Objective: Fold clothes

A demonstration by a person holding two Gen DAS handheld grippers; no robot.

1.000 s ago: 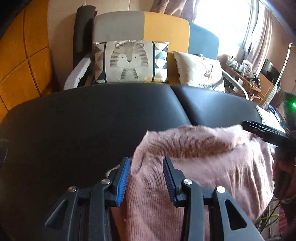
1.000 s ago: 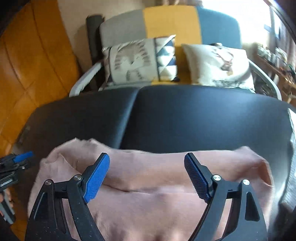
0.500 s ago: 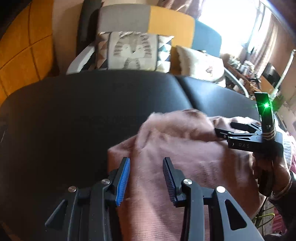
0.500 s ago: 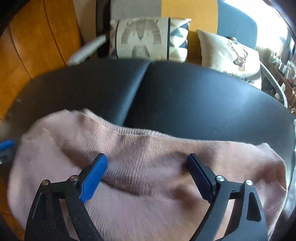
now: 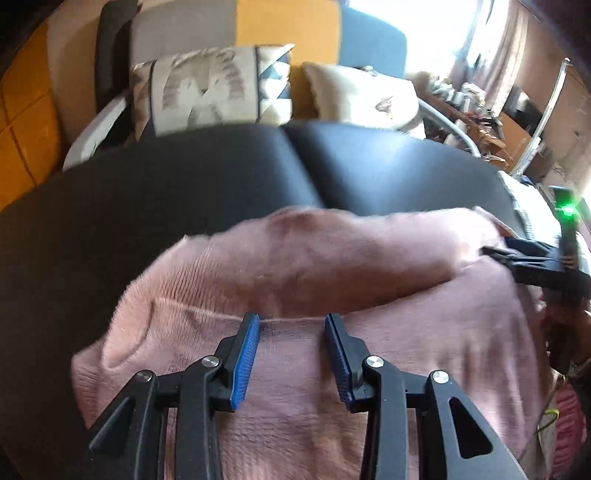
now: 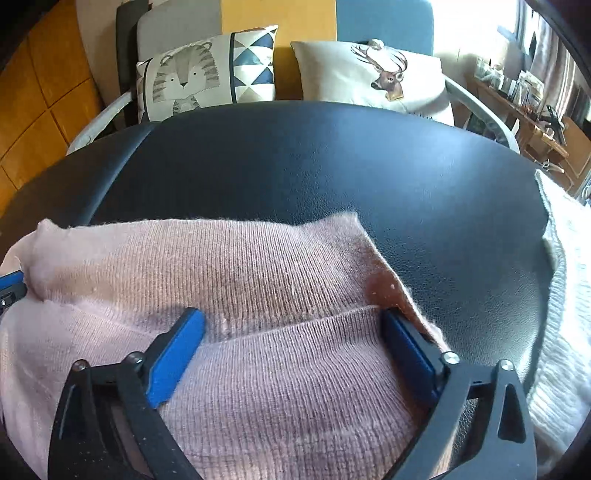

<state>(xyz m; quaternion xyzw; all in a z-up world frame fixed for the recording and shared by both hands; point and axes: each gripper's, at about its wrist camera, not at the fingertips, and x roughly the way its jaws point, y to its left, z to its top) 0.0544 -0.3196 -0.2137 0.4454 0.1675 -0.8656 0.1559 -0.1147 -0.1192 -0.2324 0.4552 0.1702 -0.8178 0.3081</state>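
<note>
Right gripper (image 6: pixel 291 332), jaws opening wide, straddles ribbed pink knit sweater (image 6: pixel 258 266) (fuzzy-edged) on black leatherette table (image 6: pixel 369 166).

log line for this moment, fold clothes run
phase: folding | item: pink sweater on black table | left tool: open over sweater | right tool: jaws opening, sweater fold between

tiger cushion (image 5: pixel 210 88) blurred, sweater (image 6: pixel 258 369) cropped

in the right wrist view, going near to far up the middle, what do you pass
right gripper, jaws opening over the cloth → pink sweater → black padded table → tiger cushion and deer cushion → sofa backrest
</note>
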